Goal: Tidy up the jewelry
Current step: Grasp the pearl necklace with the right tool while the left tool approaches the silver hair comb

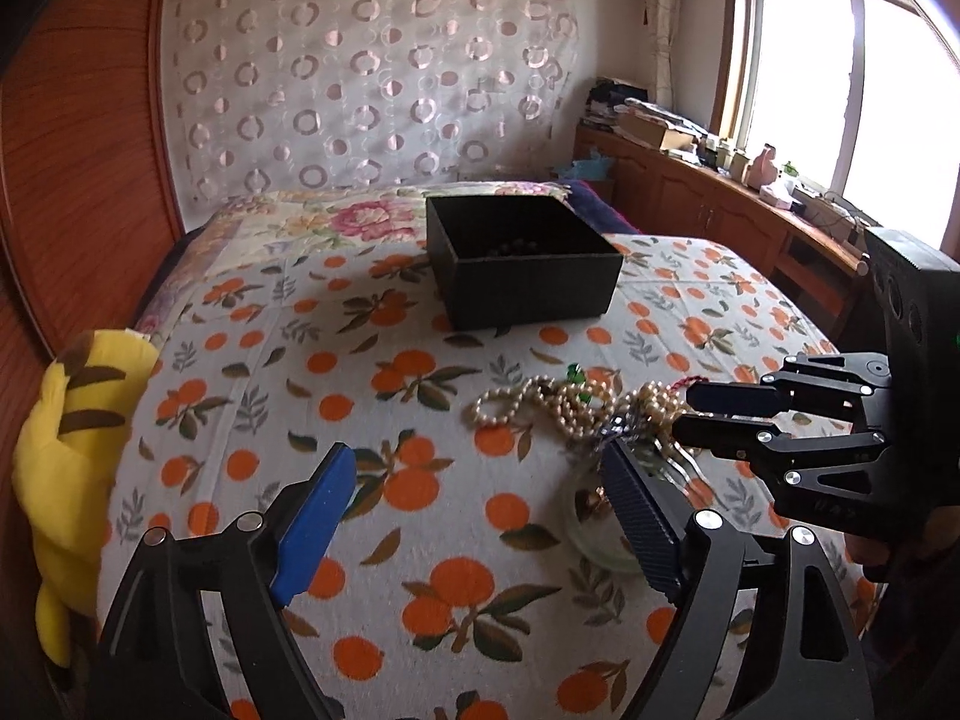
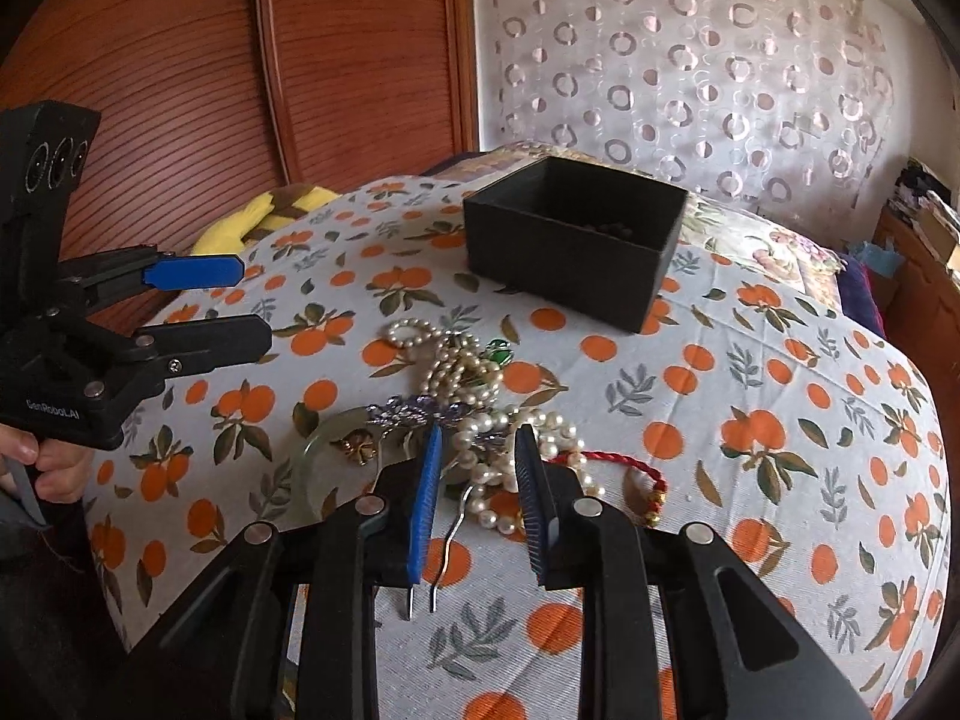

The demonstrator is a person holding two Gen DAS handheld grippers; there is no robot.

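A heap of pearl necklaces (image 2: 474, 384) lies on the orange-print bed cover (image 2: 750, 360), with a purple jewelled hair comb (image 2: 414, 411), a pale green bangle (image 2: 309, 468), a gold charm (image 2: 357, 444) and a red cord bracelet (image 2: 624, 465). The pearls also show in the left wrist view (image 1: 552, 405). An open black box (image 2: 570, 240) (image 1: 522, 264) stands behind, with a few dark beads inside. My right gripper (image 2: 477, 450) is partly open, its jaws on either side of the pearls. My left gripper (image 1: 480, 468) is wide open and empty, left of the heap.
A yellow striped plush toy (image 1: 66, 456) lies at the bed's left edge. A wooden wardrobe (image 2: 240, 60) stands behind. A wooden cabinet (image 1: 708, 204) with clutter runs under the window (image 1: 840, 60) on the right.
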